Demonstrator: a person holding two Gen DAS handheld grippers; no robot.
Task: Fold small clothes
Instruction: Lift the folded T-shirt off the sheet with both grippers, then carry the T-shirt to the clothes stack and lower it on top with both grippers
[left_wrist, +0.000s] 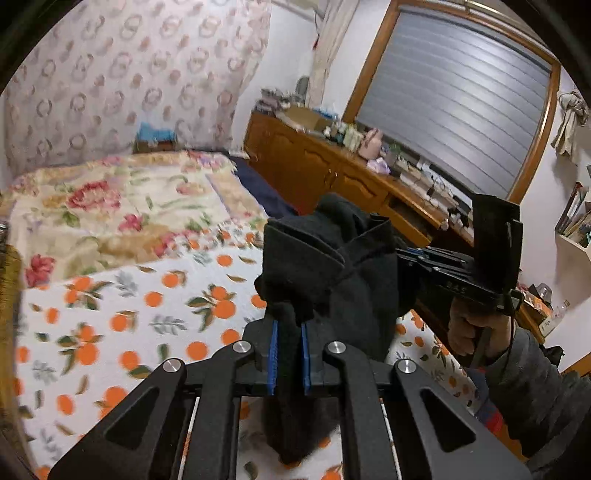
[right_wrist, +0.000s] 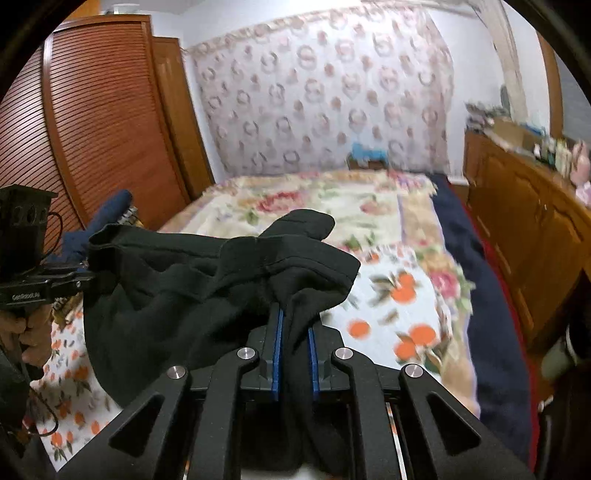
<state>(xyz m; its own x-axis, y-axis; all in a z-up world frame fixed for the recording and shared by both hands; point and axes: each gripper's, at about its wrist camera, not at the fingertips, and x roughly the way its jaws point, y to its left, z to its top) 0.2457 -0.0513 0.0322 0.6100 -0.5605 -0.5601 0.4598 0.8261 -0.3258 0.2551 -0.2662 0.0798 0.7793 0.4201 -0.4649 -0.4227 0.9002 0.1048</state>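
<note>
A small black garment (left_wrist: 332, 266) hangs in the air above the bed, held between both grippers. My left gripper (left_wrist: 290, 328) is shut on one edge of it, cloth pinched between the blue pads. My right gripper (right_wrist: 295, 321) is shut on the opposite edge of the black garment (right_wrist: 192, 280). In the left wrist view the right gripper (left_wrist: 413, 258) shows at the right, held by a hand, its tips buried in the cloth. In the right wrist view the left gripper (right_wrist: 83, 282) shows at the left edge. The cloth sags and bunches between them.
Below lies a bed with an orange-print sheet (left_wrist: 122, 325) and a floral blanket (left_wrist: 122, 206). A wooden dresser (left_wrist: 332, 173) with clutter runs along the right under a window. A louvred wooden wardrobe (right_wrist: 92, 122) stands at the left. A dark blue blanket (right_wrist: 480, 277) lies along the bed's right edge.
</note>
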